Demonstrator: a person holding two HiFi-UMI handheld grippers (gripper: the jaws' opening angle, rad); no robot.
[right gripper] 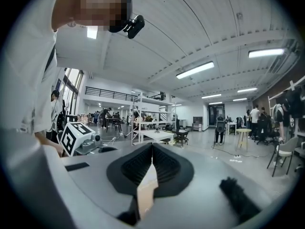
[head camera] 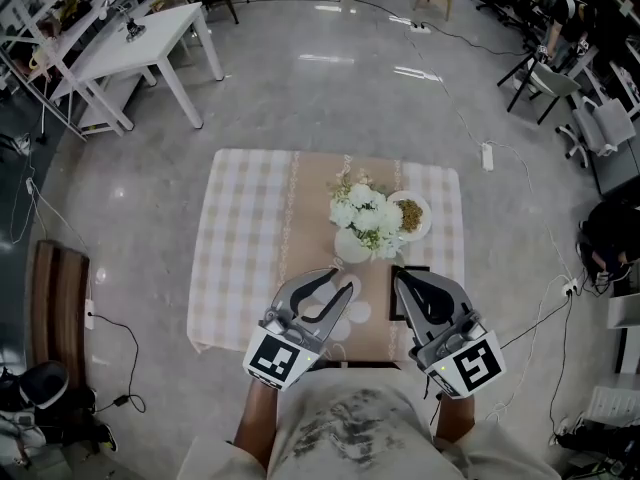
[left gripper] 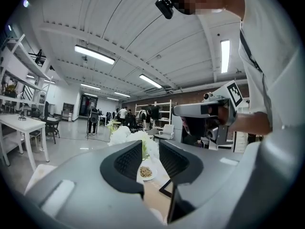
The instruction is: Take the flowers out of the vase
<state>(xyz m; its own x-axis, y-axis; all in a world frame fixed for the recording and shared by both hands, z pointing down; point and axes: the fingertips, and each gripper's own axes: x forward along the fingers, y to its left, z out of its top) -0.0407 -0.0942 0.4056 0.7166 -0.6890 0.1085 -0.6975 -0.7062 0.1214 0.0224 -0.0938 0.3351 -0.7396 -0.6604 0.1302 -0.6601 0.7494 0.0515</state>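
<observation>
White flowers [head camera: 366,216] stand upright in the vase [head camera: 350,249], centre of the table [head camera: 240,258], blooms up, just beyond your left gripper [head camera: 344,287]: jaws slightly apart, empty; your right gripper [head camera: 400,281] closed, empty.

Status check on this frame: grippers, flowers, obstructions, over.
Left gripper jaws slightly apart, empty; right gripper jaws shut, empty. Flowers in vase, untouched. Plate close beside the vase; nothing between jaws and flowers.

Probably a lab: shelving racks [right gripper: 143,116], white worktable [head camera: 140,43], office chairs [head camera: 548,80].
</observation>
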